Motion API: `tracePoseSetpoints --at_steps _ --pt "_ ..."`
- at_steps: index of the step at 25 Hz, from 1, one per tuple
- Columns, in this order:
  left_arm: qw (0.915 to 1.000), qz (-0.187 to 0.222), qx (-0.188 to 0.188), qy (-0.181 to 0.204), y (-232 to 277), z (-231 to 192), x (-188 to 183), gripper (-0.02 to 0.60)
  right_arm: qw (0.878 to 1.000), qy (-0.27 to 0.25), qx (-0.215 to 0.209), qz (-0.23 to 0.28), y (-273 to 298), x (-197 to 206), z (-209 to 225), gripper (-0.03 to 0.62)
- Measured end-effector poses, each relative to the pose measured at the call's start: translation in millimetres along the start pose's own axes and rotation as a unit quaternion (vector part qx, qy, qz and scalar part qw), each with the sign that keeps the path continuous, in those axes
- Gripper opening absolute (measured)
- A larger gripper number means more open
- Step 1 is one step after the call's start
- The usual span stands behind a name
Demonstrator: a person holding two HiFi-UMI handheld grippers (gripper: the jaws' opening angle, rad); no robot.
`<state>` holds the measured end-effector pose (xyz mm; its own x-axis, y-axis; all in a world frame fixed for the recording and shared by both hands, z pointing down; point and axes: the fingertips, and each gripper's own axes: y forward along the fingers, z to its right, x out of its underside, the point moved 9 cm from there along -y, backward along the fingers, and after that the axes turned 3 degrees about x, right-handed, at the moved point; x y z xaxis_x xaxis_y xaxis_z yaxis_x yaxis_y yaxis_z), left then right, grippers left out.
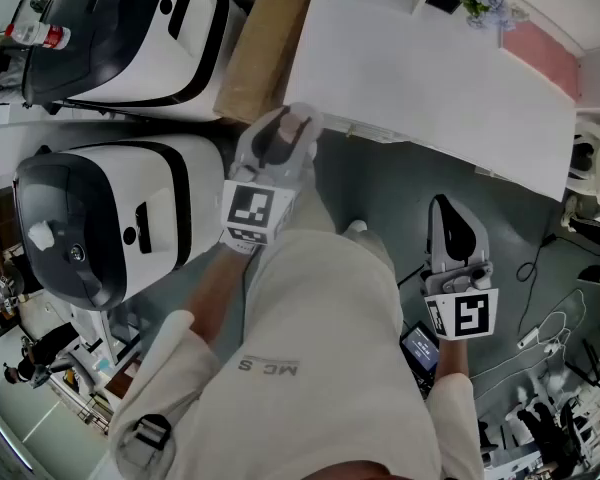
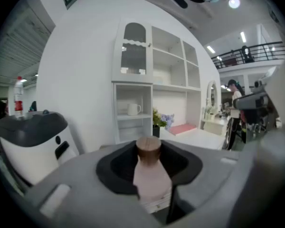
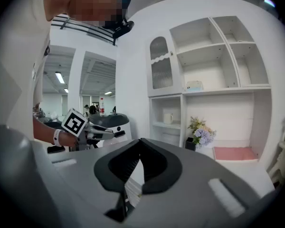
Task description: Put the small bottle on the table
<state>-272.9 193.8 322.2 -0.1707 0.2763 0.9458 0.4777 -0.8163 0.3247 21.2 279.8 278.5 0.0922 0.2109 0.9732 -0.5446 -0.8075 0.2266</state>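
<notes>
The small bottle (image 2: pixel 151 177) is pale pink with a brown cap (image 2: pixel 148 147). It stands upright between the jaws of my left gripper (image 2: pixel 149 167), which is shut on it. In the head view the left gripper (image 1: pixel 283 133) holds the bottle (image 1: pixel 292 128) in the air just short of the near edge of the white table (image 1: pixel 430 78). My right gripper (image 1: pixel 445 211) hangs lower at the right, over the grey floor, shut with nothing in it. In the right gripper view its black pads (image 3: pixel 154 163) meet with no gap, and the left gripper's marker cube (image 3: pixel 74 123) shows at the left.
Two white-and-black machines (image 1: pixel 100 218) (image 1: pixel 130 28) stand at the left, with a brown board (image 1: pixel 265 43) between them and the table. A white shelf unit (image 2: pixel 152 80) with a mug, flowers (image 1: pixel 485 3) and a pink mat (image 1: pixel 540 53) backs the table. Cables (image 1: pixel 550 328) lie on the floor at the right.
</notes>
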Motion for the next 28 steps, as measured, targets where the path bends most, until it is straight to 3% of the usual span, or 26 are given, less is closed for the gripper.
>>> tracePoseSetpoints --at_steps 5,11,19,28 --pt "0.9978 -0.032 -0.049 -0.030 -97 92 12 0.140 1.000 0.008 -0.025 0.007 -91 14 -2 0.000" --pt "0.9946 -0.046 -0.062 -0.070 -166 175 14 0.140 0.998 0.034 -0.043 0.012 -151 20 -11 0.000" --pt "0.9950 -0.026 -0.068 -0.067 -196 221 15 0.140 0.995 0.053 -0.074 0.041 -178 31 -29 0.000" --pt "0.9936 -0.016 -0.088 -0.069 -206 235 10 0.140 0.993 0.072 -0.069 0.065 -200 27 -16 -0.001"
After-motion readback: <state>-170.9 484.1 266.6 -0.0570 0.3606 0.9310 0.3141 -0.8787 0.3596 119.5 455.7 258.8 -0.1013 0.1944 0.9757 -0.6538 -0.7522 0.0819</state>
